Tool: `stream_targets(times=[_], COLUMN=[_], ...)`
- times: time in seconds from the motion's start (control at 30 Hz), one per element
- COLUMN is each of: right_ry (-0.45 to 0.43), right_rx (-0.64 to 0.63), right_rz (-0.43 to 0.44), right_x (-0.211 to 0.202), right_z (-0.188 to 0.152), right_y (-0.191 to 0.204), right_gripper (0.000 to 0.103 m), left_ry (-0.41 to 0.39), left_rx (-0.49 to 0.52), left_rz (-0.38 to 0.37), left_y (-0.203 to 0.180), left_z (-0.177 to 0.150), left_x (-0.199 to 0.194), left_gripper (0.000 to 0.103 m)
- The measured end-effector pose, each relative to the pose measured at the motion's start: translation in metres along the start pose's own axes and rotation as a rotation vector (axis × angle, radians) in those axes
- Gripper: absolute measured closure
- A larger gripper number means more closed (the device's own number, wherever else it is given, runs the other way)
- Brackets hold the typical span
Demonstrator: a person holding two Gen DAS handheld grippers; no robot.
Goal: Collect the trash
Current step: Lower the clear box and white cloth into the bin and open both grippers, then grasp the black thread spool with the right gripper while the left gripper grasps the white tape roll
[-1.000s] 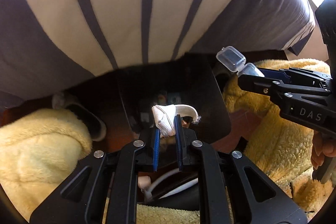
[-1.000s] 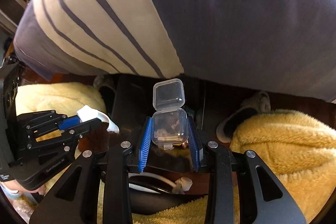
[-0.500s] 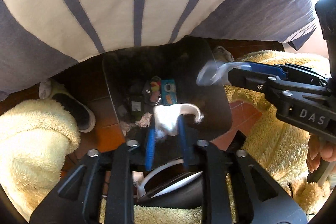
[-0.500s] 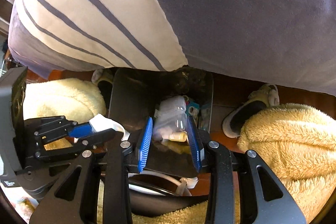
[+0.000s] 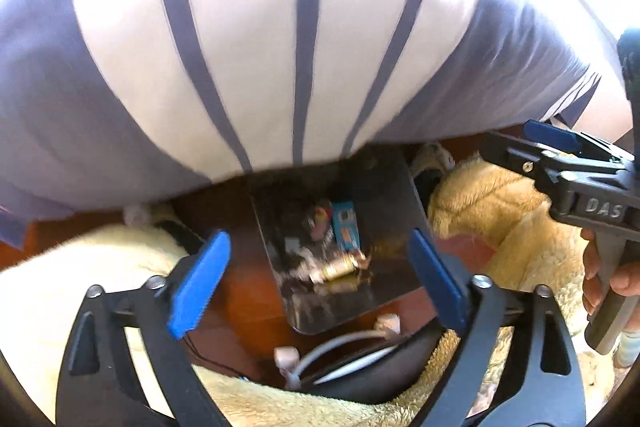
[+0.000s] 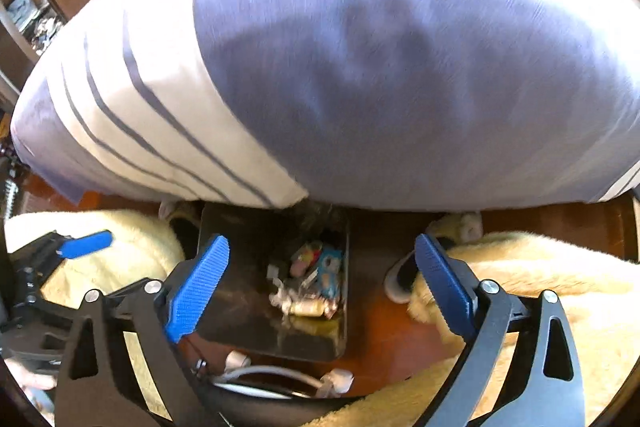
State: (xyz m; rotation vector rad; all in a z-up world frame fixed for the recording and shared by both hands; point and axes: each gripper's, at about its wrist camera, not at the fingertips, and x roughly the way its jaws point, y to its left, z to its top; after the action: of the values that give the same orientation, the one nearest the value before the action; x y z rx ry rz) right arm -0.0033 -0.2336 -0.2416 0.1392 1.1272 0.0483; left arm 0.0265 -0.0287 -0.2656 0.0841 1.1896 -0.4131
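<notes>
Left wrist view: the left gripper (image 5: 318,281) has its jaws opening, blue pads wide apart, nothing between them. Below, at lower centre, a dark trash bin (image 5: 394,195) stands on the reddish floor (image 5: 248,291) and holds the trash (image 5: 338,247): a blue wrapper, a gold-coloured piece and other small scraps, blurred. A striped grey-and-white bedcover (image 5: 280,39) fills the upper frame. The right gripper (image 5: 548,143) enters at right, gripped by a hand (image 5: 608,287). Yellow fleece (image 5: 508,211) lies on both sides of the bin.

Right wrist view: the right gripper (image 6: 322,283) also has its jaws opening, pads far apart and empty. The trash bin (image 6: 236,247) sits at lower centre with the trash (image 6: 310,283) inside. The left gripper (image 6: 86,245) shows at the left edge. A white cable (image 6: 276,377) lies at the bottom edge.
</notes>
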Motion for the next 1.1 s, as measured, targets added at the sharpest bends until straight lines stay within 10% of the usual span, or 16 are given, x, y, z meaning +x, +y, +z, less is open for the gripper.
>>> stream_targets(times=[0.57,1.1], right_ry=[-0.269,-0.268], right_rx=[-0.038,-0.012], right_rz=[-0.038,-0.109], right_x=[-0.096,-0.060], right_z=[0.078,0.205], right_y=[-0.015,-0.053], right_gripper=[0.004,0.004], left_ry=[-0.315,-0.333], left_rx=[0.014,0.032], left_rz=[0.051,0.072], left_y=[0.003,0.020], left_z=[0.085,0.225], left_x=[-0.107,-0.076], left_gripper=[0.010,0.010])
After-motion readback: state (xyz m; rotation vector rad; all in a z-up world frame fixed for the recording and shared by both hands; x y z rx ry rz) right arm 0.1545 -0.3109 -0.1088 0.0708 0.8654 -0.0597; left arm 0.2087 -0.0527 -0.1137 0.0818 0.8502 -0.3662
